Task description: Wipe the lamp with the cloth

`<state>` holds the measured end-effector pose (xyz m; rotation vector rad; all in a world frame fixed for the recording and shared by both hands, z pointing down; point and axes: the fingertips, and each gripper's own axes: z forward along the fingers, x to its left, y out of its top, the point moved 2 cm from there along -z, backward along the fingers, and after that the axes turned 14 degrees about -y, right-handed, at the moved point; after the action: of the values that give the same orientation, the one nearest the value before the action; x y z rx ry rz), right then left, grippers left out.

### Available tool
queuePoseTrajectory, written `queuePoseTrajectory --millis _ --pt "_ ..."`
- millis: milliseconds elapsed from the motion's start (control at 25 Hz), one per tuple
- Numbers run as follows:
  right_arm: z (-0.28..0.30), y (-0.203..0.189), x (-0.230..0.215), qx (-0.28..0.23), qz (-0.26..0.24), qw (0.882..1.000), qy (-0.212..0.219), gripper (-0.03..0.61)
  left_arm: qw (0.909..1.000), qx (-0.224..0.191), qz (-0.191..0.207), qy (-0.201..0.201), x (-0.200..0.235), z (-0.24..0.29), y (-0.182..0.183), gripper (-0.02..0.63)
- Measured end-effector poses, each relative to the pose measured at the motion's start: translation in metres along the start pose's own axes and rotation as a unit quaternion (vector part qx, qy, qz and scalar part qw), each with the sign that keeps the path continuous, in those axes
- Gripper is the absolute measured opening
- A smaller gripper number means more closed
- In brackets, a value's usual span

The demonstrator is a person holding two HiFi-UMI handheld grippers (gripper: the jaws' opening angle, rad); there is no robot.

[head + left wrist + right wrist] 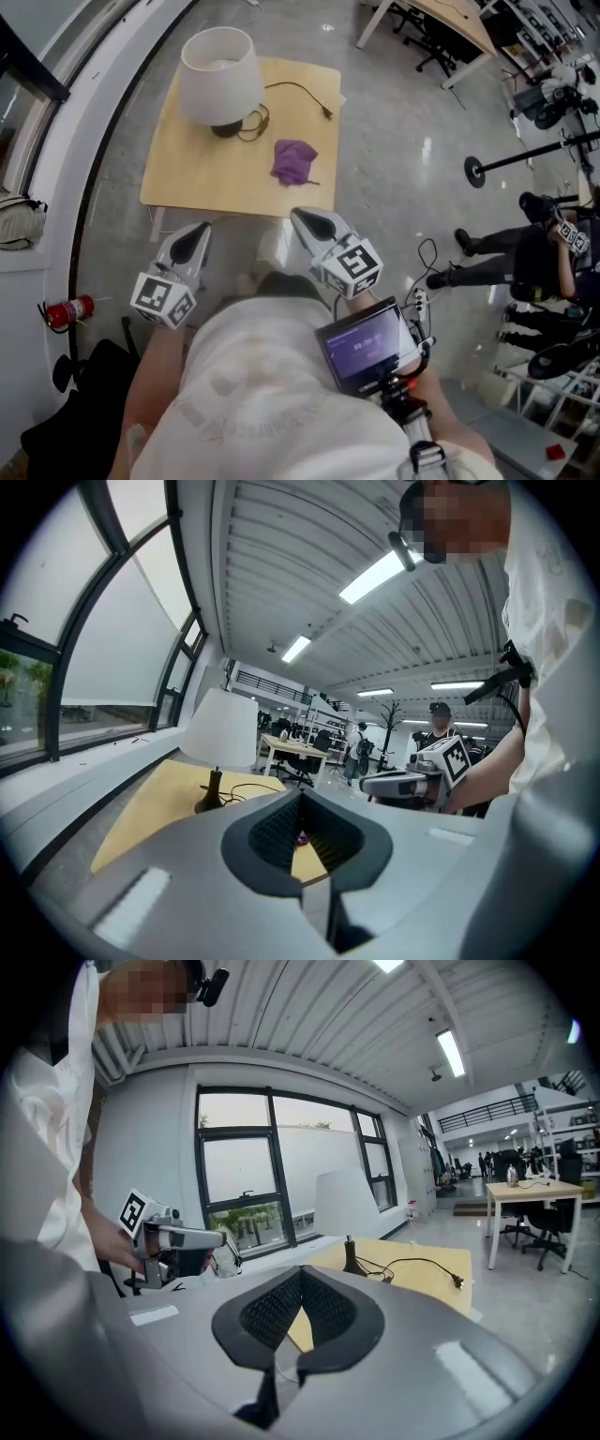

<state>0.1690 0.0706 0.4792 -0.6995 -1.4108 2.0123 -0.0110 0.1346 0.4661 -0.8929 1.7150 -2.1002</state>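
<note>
A: Where do the task's things sit?

B: The lamp (220, 80) stands on the far left part of the pale wooden worktop (178, 173). The purple cloth (293, 160) lies crumpled on the same worktop, to the right of the lamp's foot, near it but apart. Only the head view shows the cloth whole.

A: And the claws?

B: The left claw (199, 231) and the right claw (305, 218) hang in the air before the person's chest, short of the worktop's near edge. Each claw's own view shows its ribbed pads pressed together at the tips, with nothing between them.

A: What do those views add?

B: From above, the white shade hides most of the lamp. The left gripper view looks under it to the slim dark stem (214, 785) and foot. In that view a sliver of purple peeps through the gap behind the pads. The right gripper view follows the black cord (412, 1265) across the worktop to its plug (457, 1282), with tall windows (239, 1176) behind.

A: And only from the head?

B: A red fire extinguisher (67, 311) by the curved wall at left, a small screen (367, 342) by the right forearm, and a person in dark clothes (525, 258) low at far right.
</note>
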Motion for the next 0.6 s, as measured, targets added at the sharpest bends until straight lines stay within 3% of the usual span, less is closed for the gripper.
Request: queuePoseTrajectory --millis 600 --pt "0.091 0.021 -0.073 -0.007 0.044 0.999 -0.010 0.012 0.9973 0.066 -0.001 -0.032 0.069 0.094 0.024 0.000"
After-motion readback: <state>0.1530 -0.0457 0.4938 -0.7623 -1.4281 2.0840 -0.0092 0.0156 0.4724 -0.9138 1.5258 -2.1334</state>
